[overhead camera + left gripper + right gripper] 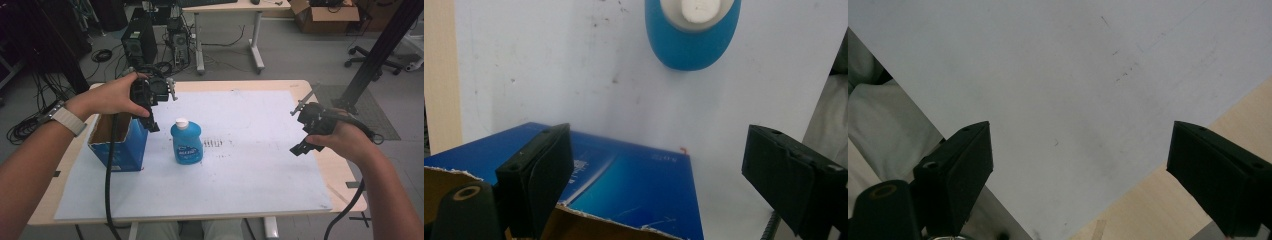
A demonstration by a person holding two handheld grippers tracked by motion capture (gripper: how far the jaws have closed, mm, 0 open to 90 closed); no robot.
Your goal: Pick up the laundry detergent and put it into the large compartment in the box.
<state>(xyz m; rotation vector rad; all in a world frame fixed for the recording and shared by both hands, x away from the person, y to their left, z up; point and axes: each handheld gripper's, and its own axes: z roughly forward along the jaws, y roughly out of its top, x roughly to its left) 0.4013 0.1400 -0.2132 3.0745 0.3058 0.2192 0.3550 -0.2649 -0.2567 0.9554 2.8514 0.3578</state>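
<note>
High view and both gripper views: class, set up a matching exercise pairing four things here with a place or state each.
1 blue bottle
2 blue box
3 left gripper
4 right gripper

a top open, at the table's left
b jaws open above the box
c upright with white cap
d jaws open over the sheet's right edge

Pairs: 1-c, 2-a, 3-b, 4-d

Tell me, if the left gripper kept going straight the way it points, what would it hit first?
Probably the blue cardboard box: the left gripper hangs open just above its rim. The blue bottle stands farther off, though depth is uncertain.
</note>
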